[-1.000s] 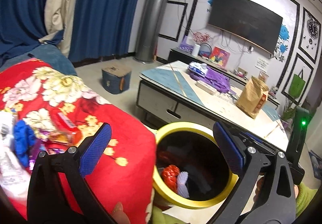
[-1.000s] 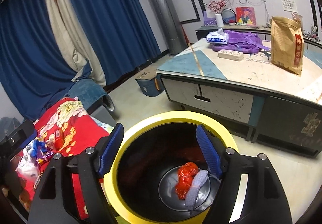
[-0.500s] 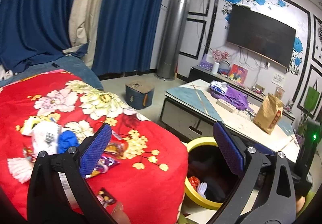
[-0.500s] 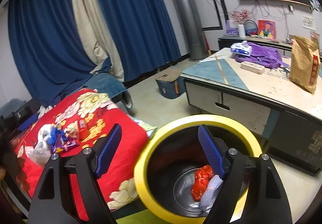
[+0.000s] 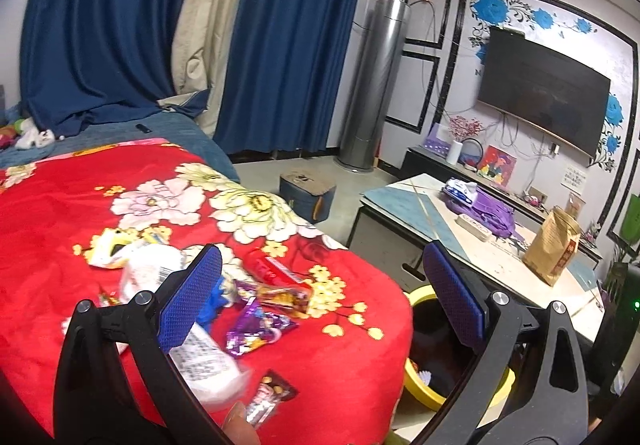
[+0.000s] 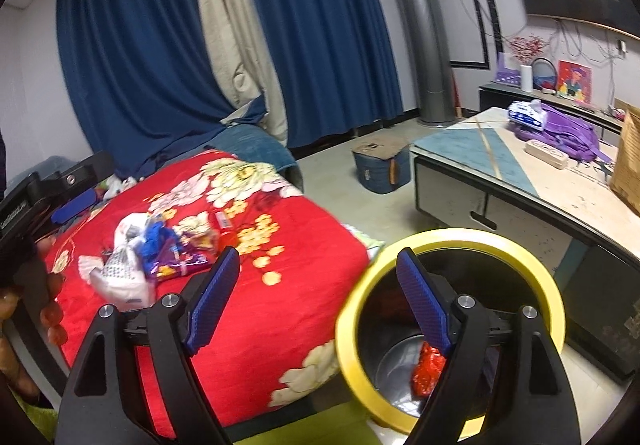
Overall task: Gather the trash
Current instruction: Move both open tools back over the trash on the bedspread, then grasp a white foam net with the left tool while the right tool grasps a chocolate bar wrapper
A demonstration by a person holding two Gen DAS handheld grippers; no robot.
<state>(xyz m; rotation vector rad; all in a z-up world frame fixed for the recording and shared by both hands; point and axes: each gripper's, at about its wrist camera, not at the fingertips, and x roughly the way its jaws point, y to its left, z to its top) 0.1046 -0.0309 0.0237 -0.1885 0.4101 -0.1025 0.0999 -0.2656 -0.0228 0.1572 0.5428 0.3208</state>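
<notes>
Only the right wrist view looks down into the round, yellow-rimmed bin (image 6: 452,241) at lower right, where a crinkled red wrapper (image 6: 429,369) lies on its shiny metal floor; the left wrist view shows just a sliver of the rim (image 5: 424,389). The trash (image 5: 260,309), glossy foil packets and white plastic, sits on the plush red blanket (image 5: 100,205) at centre-left. The left gripper (image 5: 320,305) is spread and empty; the right gripper (image 6: 320,305) is opening, also empty.

Home living rm: wall TV (image 5: 544,93) beyond fingers, blue curtains (image 5: 292,45), coffee table (image 5: 440,229) right, floral red blanket (image 5: 60,213) left.
</notes>
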